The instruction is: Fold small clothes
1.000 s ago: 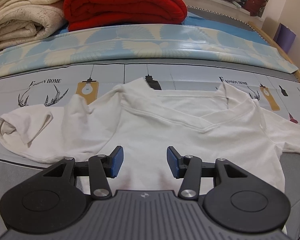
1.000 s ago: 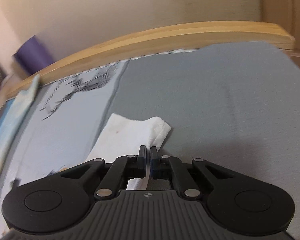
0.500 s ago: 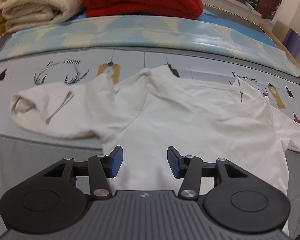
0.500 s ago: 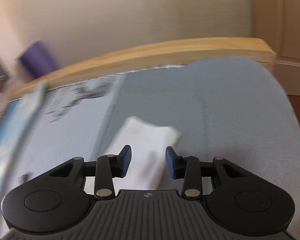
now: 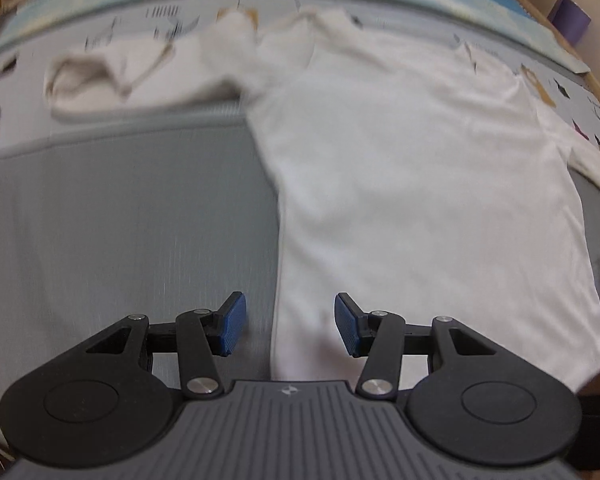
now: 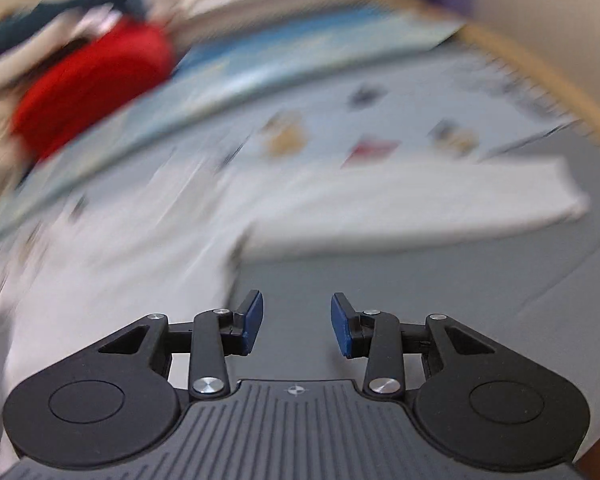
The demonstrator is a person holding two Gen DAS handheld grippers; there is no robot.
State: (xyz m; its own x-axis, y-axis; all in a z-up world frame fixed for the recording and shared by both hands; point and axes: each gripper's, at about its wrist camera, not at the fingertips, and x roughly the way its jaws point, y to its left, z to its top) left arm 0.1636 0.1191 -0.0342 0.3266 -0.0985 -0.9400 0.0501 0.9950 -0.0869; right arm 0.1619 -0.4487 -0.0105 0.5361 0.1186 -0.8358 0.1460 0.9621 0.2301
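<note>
Left wrist view: white shirt (image 5: 420,184) lay spread on the grey bed cover (image 5: 120,220), one sleeve (image 5: 112,80) folded near the printed sheet (image 5: 20,64). Left gripper (image 5: 286,328) stood part open, empty, jaws straddling the shirt's side edge near the hem.

Right wrist view, blurred: right gripper (image 6: 297,326), jaws having just been opening, stood apart with nothing between. The shirt's other sleeve (image 6: 440,204) lay flat ahead. Red blanket (image 6: 96,84) sat far left.
</note>
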